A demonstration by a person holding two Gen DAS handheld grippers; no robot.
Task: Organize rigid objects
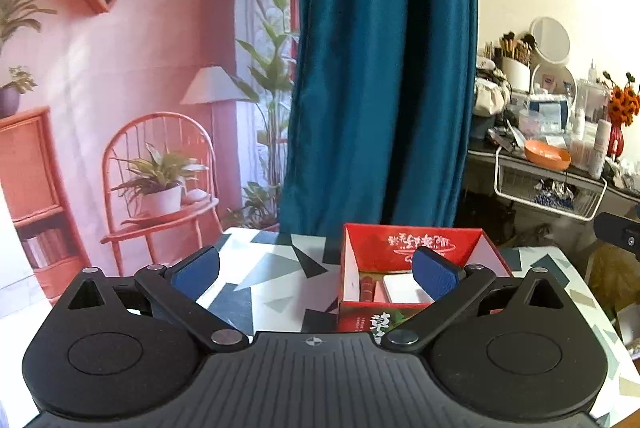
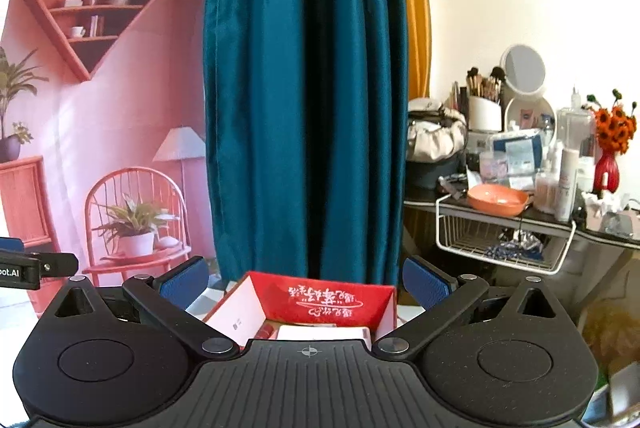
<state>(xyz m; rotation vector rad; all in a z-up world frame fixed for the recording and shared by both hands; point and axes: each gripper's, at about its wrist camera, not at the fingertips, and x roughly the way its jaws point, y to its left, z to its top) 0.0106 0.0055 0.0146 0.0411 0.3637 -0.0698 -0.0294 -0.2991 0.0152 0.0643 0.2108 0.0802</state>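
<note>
An open red cardboard box [image 1: 412,248] stands on a table with a grey and white geometric cloth [image 1: 272,268]. Inside lie a white flat box [image 1: 402,288] and a dark red tube [image 1: 366,288]. My left gripper [image 1: 316,274] is open and empty, above the table; its right finger overlaps the box. In the right wrist view the same red box [image 2: 320,302] sits between the fingers of my right gripper [image 2: 306,284], which is open and empty above it. The white box [image 2: 320,332] and red tube [image 2: 266,331] show inside.
A teal curtain [image 1: 380,67] hangs behind the table. A cluttered dark vanity desk [image 2: 520,211] with an orange bowl [image 2: 496,199], a mirror and a white wire basket [image 2: 504,244] stands to the right. A pink printed backdrop [image 1: 120,87] is at left.
</note>
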